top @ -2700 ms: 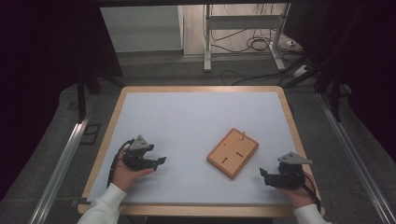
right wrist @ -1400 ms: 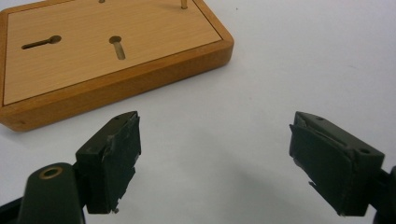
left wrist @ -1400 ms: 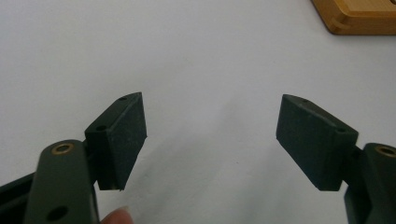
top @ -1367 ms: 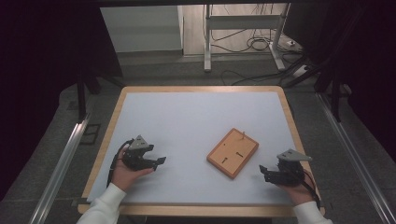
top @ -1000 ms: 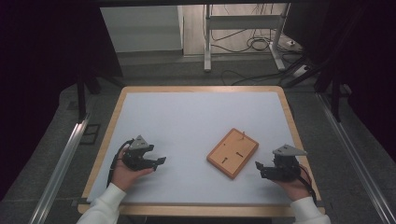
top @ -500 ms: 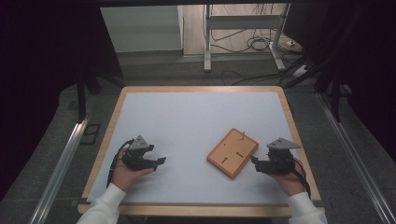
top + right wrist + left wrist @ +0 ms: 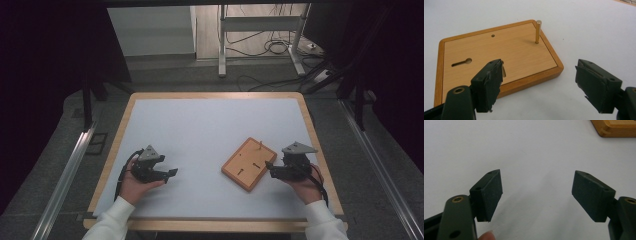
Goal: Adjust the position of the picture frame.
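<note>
A flat wooden board (image 7: 248,164) with a raised rim lies on the white table, right of centre. A thin brass peg (image 7: 260,145) stands upright near its far corner, and keyhole slots (image 7: 461,62) are cut in its face. My right gripper (image 7: 268,167) hovers at the board's right edge, pointing left. Its jaws have just been closing a little, but it is still open. In the right gripper view (image 7: 539,66) the board (image 7: 499,47) and its near corner show in the gap, untouched. My left gripper (image 7: 172,173) rests at the front left, open (image 7: 536,187), over bare table.
The table (image 7: 215,125) is white with a wooden rim. Beyond its far edge are a metal stand (image 7: 260,35) and loose cables (image 7: 280,47) on the floor. Metal rails (image 7: 65,175) run along both sides. A corner of the board (image 7: 616,128) shows at the left gripper view's top right.
My right gripper has moved left and slightly up, from the table's right edge to the board's right side. The left gripper and the board have stayed put.
</note>
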The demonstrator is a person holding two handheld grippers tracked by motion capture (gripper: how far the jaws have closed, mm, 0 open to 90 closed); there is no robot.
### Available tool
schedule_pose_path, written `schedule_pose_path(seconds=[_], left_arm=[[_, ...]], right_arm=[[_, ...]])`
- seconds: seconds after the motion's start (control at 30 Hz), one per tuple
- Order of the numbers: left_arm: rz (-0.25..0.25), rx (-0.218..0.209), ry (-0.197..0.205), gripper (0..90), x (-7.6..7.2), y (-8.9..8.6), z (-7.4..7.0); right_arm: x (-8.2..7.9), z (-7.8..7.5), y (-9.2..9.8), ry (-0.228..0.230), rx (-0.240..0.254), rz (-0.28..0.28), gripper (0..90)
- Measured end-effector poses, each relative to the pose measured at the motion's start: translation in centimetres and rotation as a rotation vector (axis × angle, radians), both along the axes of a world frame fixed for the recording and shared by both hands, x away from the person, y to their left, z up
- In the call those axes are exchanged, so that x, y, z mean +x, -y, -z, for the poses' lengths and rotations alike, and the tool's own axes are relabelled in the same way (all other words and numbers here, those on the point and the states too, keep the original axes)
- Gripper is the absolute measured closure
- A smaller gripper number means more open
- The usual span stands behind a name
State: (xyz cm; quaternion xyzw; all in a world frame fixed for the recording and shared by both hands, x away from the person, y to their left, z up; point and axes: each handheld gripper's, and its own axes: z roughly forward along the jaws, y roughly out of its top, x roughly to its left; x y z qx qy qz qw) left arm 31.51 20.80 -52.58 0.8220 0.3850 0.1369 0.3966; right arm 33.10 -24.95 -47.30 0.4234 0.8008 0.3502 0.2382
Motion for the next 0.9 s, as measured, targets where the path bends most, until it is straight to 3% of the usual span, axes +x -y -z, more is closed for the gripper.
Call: schedule_pose_path(seconds=[0.53, 0.9], left_arm=[[0.003, 0.004, 0.001, 24.0, -0.1, 0.1, 0.0], [0.007, 0.002, -0.001, 24.0, -0.1, 0.1, 0.0]], right_arm=[[2.8, 0.0, -0.8, -0.018, 0.010, -0.013, 29.0], [4.5, 1.0, -1.9, -0.035, -0.018, -0.035, 31.5]])
